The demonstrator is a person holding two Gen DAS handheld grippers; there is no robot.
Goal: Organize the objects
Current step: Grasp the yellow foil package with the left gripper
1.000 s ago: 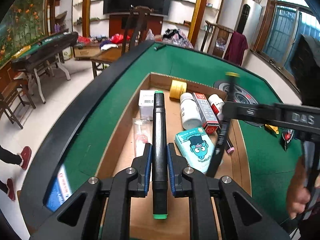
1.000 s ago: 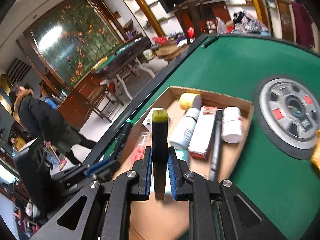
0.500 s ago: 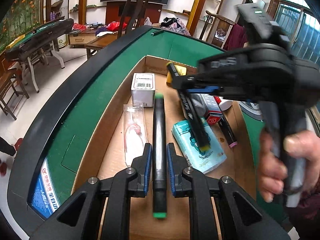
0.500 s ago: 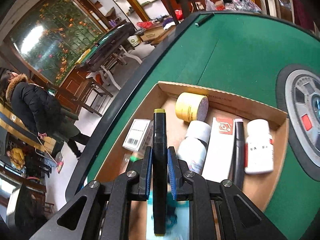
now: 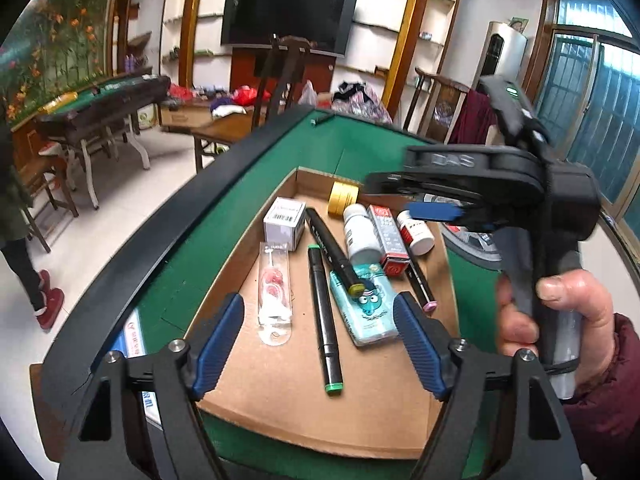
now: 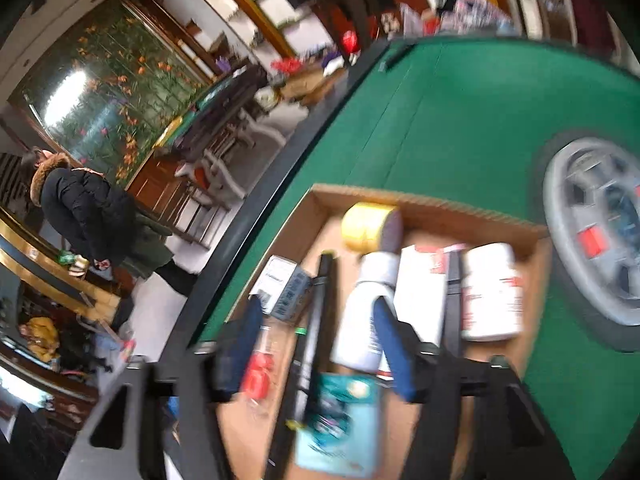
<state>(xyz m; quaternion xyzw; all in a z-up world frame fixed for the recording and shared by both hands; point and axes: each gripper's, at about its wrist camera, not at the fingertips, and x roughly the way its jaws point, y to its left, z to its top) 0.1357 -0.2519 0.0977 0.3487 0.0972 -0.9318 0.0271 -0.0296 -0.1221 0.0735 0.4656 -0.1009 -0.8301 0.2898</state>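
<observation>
Green felt table [image 5: 276,168], cluttered room

Your left tool [image 5: 320,332] is matte black with ribbed blue pads [image 5: 218,344] and silver screws; your right tool [image 5: 436,208] is black too, lettered "DAS", with a small green light; your bare right hand [image 5: 560,320] emerges from a maroon sleeve [image 5: 616,400].
</observation>
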